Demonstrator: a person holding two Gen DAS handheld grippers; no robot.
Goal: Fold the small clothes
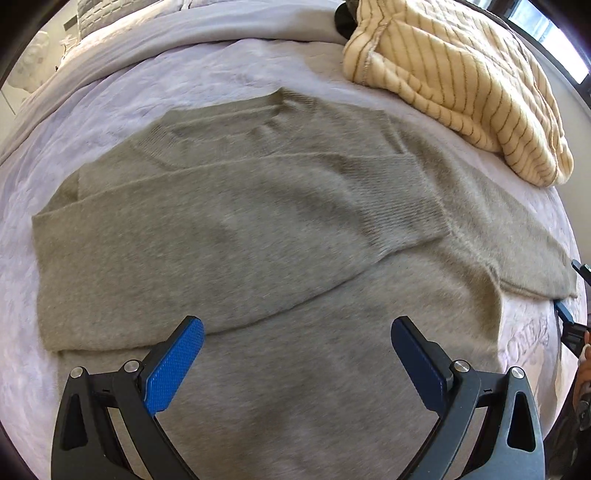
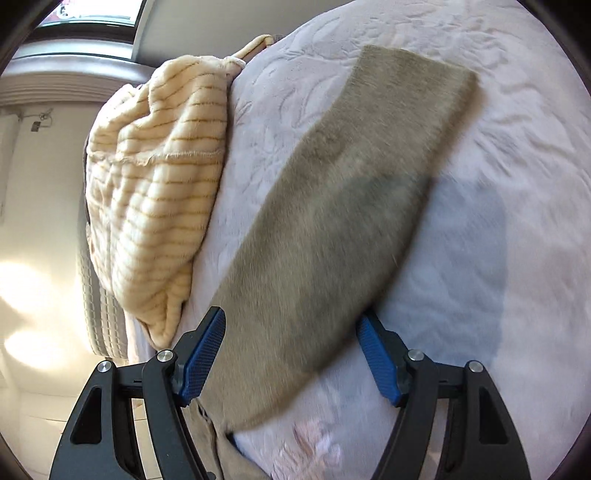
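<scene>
Lavender bedspread (image 1: 110,110), grey sweater (image 1: 258,221) under left gripper (image 1: 295,354)

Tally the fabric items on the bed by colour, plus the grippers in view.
Grey-green sweater: 1
Cream striped blanket: 1
Pale lilac bedspread: 1
Grey pillow: 1
Grippers: 2, left gripper and right gripper
Total: 6

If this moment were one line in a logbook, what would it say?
left tool: open above sweater | right tool: open around sleeve | fold unfinished
</scene>
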